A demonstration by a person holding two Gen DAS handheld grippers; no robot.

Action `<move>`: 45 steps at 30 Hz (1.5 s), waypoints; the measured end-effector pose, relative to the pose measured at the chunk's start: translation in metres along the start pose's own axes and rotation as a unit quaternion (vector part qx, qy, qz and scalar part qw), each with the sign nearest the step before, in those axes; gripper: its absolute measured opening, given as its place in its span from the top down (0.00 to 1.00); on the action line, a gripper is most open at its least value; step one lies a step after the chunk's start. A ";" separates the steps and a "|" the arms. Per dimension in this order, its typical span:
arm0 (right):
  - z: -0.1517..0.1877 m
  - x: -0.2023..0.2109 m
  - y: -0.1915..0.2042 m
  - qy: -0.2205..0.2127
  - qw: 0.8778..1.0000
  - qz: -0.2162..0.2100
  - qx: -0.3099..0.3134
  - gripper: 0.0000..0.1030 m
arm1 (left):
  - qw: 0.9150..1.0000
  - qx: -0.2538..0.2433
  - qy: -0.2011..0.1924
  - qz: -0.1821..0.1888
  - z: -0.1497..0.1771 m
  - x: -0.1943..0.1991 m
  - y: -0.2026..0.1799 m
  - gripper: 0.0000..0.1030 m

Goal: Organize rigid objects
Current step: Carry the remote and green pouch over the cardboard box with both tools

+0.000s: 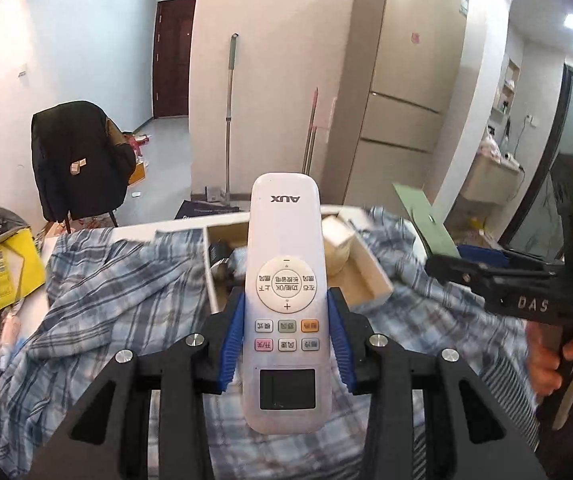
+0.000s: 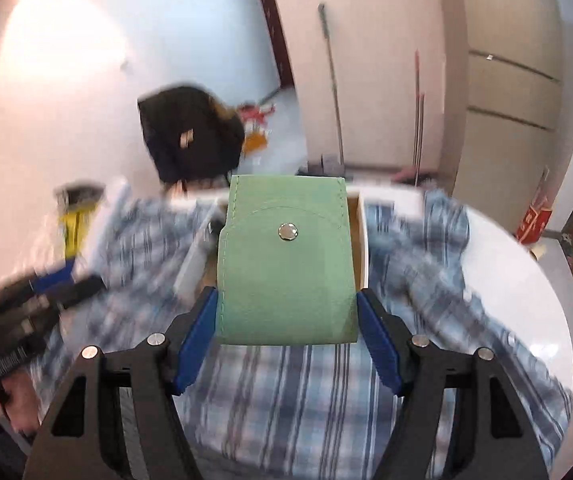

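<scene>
The left hand-held gripper point(image 1: 286, 344) is clenched on a white AUX remote control point(image 1: 285, 300), its blue pads pressing both sides, held above the plaid shirt point(image 1: 118, 292). The right hand-held gripper point(image 2: 286, 332) grasps a green snap pouch point(image 2: 286, 264) by its edges. Beyond both, an open wooden box point(image 1: 366, 268) sits on the shirt-covered white counter point(image 2: 526, 280); farther back a fridge point(image 1: 410, 80) stands.

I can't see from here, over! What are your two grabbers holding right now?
Left gripper shut on white AUX remote. Right gripper shut on green snap pouch. Wooden box ahead on plaid cloth. Nothing blocking.
</scene>
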State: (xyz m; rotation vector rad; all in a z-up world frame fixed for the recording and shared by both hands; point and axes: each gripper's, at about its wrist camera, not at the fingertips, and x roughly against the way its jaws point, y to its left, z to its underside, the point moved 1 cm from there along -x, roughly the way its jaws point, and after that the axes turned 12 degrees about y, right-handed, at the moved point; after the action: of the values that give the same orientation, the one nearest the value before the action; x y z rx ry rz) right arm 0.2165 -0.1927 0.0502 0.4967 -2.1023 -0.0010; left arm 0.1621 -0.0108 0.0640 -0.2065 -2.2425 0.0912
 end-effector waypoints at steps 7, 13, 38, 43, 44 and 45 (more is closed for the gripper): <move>-0.049 -0.026 -0.014 -0.040 0.998 -0.029 -0.046 0.34 | 0.999 0.030 -0.003 -0.013 -0.042 -0.053 -0.005 0.59; -0.040 -0.064 -0.028 -0.066 0.997 -0.001 -0.040 0.34 | 0.999 0.050 -0.011 -0.010 -0.047 -0.103 0.012 0.59; -0.018 -0.143 -0.045 0.013 1.000 0.009 -0.018 0.34 | 0.996 0.064 0.003 0.058 -0.011 -0.206 0.042 0.59; -0.016 -0.147 -0.042 0.020 1.000 0.011 -0.010 0.33 | 0.994 0.091 -0.010 0.065 -0.012 -0.200 0.055 0.37; -0.015 -0.148 -0.042 0.022 1.000 0.012 -0.010 0.33 | 0.993 0.092 -0.021 0.066 -0.013 -0.195 0.055 0.35; -0.015 -0.149 -0.042 0.024 1.000 0.012 -0.010 0.33 | 0.993 0.092 -0.031 0.064 -0.013 -0.189 0.055 0.32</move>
State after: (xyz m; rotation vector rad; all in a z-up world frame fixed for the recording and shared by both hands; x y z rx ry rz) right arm 0.3137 -0.1770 -0.0699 0.4548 -2.0590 0.0032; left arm 0.2952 0.0088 -0.0797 -0.2504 -2.2647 0.3764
